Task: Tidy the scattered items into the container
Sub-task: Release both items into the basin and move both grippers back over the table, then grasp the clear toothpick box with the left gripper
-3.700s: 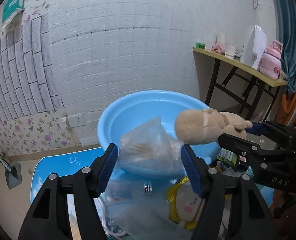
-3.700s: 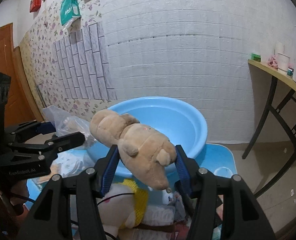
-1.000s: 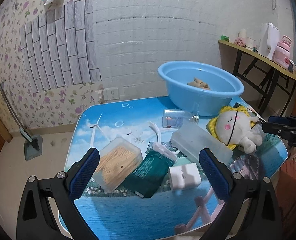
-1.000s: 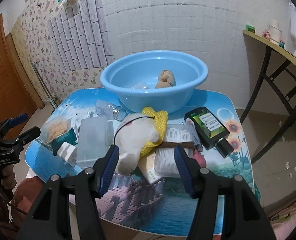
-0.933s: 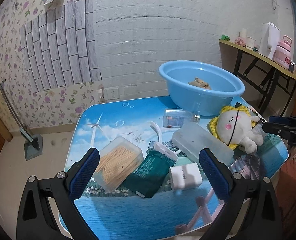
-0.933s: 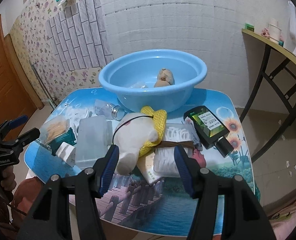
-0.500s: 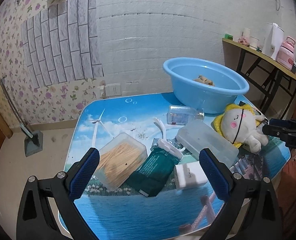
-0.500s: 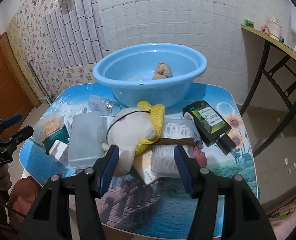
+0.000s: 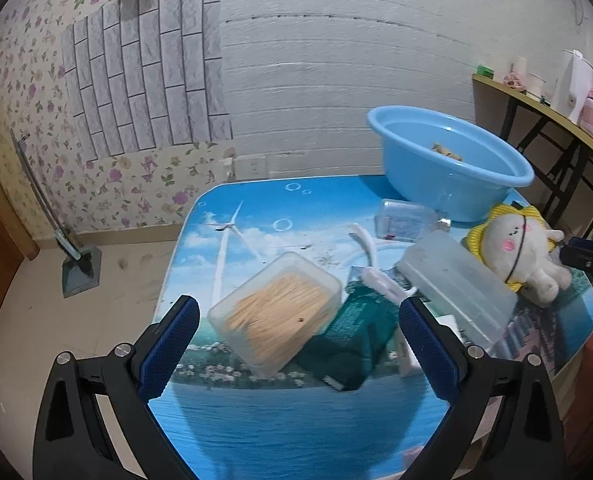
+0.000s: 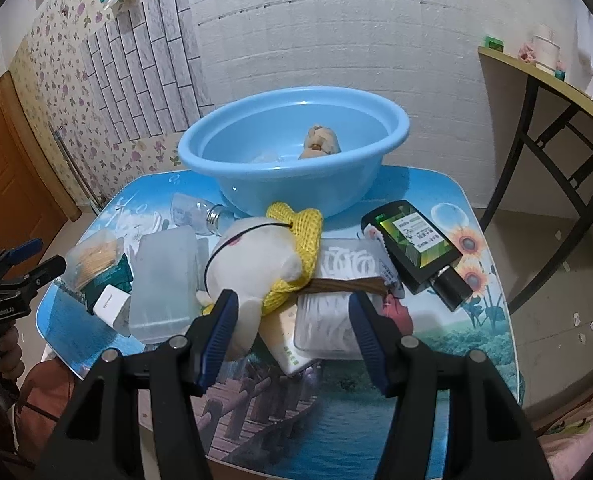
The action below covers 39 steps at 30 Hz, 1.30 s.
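Note:
A blue basin (image 10: 296,168) stands at the table's far side with a brown plush (image 10: 320,142) and a clear bag inside; it also shows in the left wrist view (image 9: 452,176). My left gripper (image 9: 296,344) is open and empty, low over a clear box of toothpicks (image 9: 276,312) and a green pouch (image 9: 356,332). My right gripper (image 10: 292,332) is open and empty, just in front of a white plush with a yellow hood (image 10: 256,264), its fingers straddling the plush's lower end.
On the table lie a clear lidded box (image 9: 456,284), a small glass bottle (image 9: 408,220), a white charger (image 10: 112,304), a black-green bottle (image 10: 416,248), a floss-pick box (image 10: 336,280) and a card. A side table (image 10: 556,92) stands at right. A dustpan (image 9: 80,268) is on the floor.
Both grippers let go of the bag and the brown plush in the basin, pulled back and opened. In the last second both came closer and lower to the table items.

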{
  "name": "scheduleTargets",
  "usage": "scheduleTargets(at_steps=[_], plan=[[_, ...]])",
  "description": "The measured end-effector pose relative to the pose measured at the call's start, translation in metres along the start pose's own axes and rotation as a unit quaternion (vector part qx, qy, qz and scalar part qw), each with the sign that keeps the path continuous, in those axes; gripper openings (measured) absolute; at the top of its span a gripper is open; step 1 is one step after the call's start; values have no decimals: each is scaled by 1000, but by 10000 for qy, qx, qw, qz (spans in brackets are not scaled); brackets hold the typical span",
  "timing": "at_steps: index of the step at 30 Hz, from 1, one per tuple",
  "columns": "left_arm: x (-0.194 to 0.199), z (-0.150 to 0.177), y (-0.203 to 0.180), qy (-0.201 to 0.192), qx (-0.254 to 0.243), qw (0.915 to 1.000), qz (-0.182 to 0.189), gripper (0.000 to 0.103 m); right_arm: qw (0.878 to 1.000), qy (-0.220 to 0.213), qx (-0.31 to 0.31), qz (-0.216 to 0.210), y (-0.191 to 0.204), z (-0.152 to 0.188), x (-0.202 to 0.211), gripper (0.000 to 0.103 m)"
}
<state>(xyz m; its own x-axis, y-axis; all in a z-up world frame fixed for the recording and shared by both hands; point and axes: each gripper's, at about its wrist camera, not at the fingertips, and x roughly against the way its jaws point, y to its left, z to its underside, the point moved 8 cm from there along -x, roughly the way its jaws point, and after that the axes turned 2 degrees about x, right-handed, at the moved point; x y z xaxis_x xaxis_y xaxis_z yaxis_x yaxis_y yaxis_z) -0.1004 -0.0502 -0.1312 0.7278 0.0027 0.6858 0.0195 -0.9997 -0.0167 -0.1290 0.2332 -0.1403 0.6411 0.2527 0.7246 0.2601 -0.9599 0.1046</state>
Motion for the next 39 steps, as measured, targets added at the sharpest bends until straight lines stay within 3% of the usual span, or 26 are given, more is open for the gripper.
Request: scheduleTargets(at_steps=[27, 35, 39], plan=[[-51, 10, 35, 368, 126, 9992, -8, 100, 9998, -61, 157, 48, 15, -13, -14, 57], [-69, 10, 36, 557, 127, 9983, 91, 100, 9999, 47, 92, 75, 20, -15, -24, 62], [-73, 16, 31, 694, 55, 9974, 192, 100, 9998, 79, 186, 85, 27, -18, -29, 72]])
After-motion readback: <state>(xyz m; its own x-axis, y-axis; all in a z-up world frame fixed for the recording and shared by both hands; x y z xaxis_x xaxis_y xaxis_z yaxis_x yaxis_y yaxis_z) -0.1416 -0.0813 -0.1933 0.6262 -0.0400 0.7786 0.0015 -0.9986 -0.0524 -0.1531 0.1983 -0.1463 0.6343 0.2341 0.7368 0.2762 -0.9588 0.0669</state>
